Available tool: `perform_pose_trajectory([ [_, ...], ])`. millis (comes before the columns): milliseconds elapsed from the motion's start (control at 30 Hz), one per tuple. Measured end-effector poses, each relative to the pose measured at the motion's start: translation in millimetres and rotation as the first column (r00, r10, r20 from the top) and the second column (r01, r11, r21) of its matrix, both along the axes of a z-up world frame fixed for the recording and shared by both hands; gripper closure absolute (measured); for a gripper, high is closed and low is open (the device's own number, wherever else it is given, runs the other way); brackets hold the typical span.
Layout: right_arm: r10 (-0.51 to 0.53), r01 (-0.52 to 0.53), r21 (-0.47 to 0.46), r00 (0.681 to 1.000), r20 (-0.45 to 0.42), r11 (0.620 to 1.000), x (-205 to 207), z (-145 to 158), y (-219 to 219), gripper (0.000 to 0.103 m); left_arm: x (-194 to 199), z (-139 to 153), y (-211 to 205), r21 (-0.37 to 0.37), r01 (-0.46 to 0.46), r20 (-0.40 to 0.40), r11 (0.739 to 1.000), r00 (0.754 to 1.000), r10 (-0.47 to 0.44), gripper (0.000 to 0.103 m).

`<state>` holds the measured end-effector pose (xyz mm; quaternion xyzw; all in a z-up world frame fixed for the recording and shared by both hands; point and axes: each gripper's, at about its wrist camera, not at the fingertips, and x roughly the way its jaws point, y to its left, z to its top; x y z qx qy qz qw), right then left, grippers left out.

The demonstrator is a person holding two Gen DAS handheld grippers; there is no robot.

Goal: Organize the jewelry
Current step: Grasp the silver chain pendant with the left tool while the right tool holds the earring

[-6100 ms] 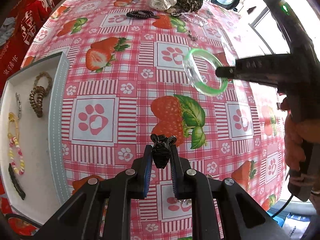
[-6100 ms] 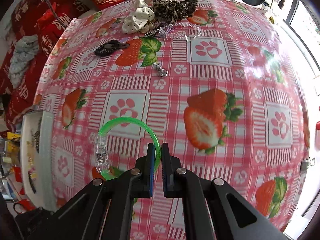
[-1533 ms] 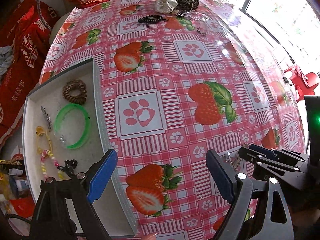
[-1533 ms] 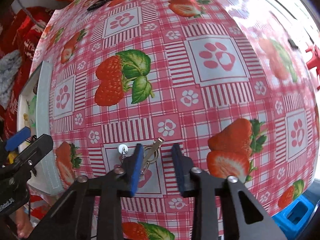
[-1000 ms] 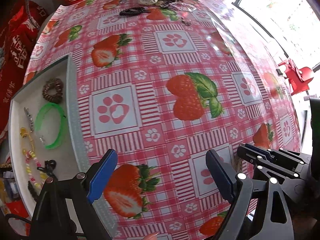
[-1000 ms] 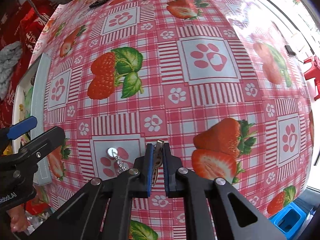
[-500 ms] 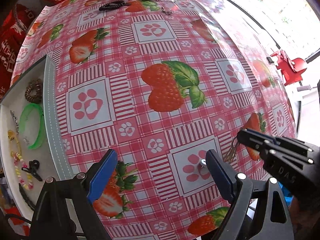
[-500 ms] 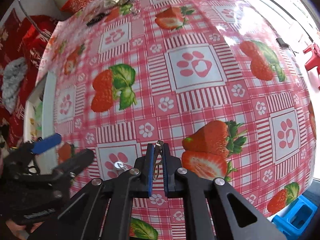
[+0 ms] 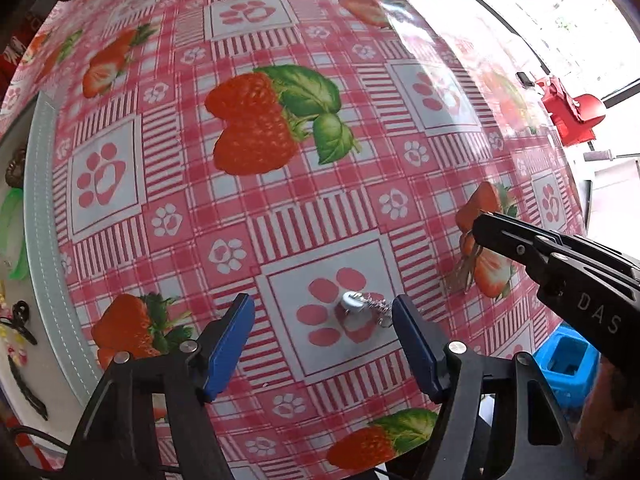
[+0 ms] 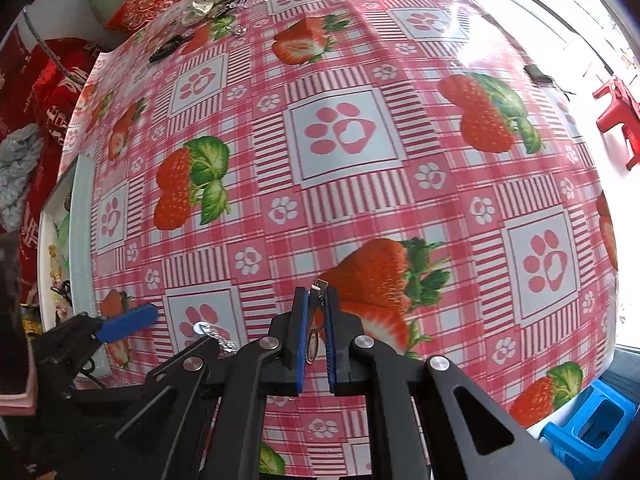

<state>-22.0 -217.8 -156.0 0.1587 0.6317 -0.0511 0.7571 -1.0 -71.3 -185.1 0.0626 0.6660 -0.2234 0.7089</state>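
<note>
Since half a second ago the left gripper [image 9: 323, 322] has slid away from the tray [image 9: 44, 240] and come down over a small silver earring [image 9: 362, 305] lying on a paw-print square of the desk [image 9: 360, 160]. Its jaws have just been closing, yet they stand apart, the earring between them with bare cloth on either side; its chain reaches almost to the right-hand pad. Just beside it, the right gripper [image 10: 316, 334] is clamped on a thin metal clip [image 10: 314, 336] and hangs above the cloth near the desk's close edge. Wide open tablecloth stretches ahead of both. Along the left edge sits the tray, holding a green bangle [image 9: 10, 236] and beads. More pieces lie far off at the back edge.
</note>
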Motion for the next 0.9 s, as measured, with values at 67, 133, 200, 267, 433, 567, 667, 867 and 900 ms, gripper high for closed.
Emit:
perform_pose_trajectory([
  [67, -0.005, 0.005, -0.001, 1.0, 0.0, 1.0, -1, 1, -4, 0.095, -1, 1, -4, 0.0, 0.006, 0.003, 1.0, 1.0, -0.006, 0.034],
  [133, -0.009, 0.009, -0.001, 1.0, 0.0, 1.0, -2, 1, -7, 0.095, -3, 1, -10, 0.01, 0.019, 0.009, 1.0, 1.0, -0.019, 0.036],
  [200, -0.012, 0.012, -0.002, 1.0, -0.001, 1.0, -3, 1, -8, 0.095, -5, 2, -15, 0.02, 0.028, 0.013, 0.999, 1.0, -0.028, 0.047],
  [267, -0.016, 0.016, -0.002, 1.0, 0.0, 1.0, -4, 1, -10, 0.095, -9, 2, -20, 0.04, 0.048, 0.024, 0.998, 0.999, -0.049, 0.053],
  [433, -0.021, 0.021, 0.003, 1.0, 0.002, 1.0, -6, 2, -13, 0.095, -16, 1, -31, 0.049, 0.08, 0.033, 0.996, 0.996, -0.082, 0.091],
  [567, -0.022, 0.022, 0.009, 1.0, 0.007, 1.0, -8, 3, -14, 0.095, -16, 3, -22, -0.007, 0.036, 0.021, 0.999, 0.999, -0.036, 0.091],
  [667, -0.022, 0.021, 0.014, 1.0, 0.011, 1.0, -9, 5, -15, 0.095, -12, 8, -9, -0.047, -0.007, 0.008, 0.999, 1.0, 0.007, 0.091],
  [867, -0.011, 0.01, 0.029, 1.0, 0.029, 1.0, -7, 14, -11, 0.095, -5, 20, 16, -0.069, -0.06, 0.021, 0.996, 0.998, 0.061, 0.091],
  [900, -0.008, 0.007, 0.031, 0.999, 0.032, 1.0, -7, 15, -10, 0.095, -3, 23, 19, -0.073, -0.066, 0.023, 0.995, 0.997, 0.068, 0.091],
])
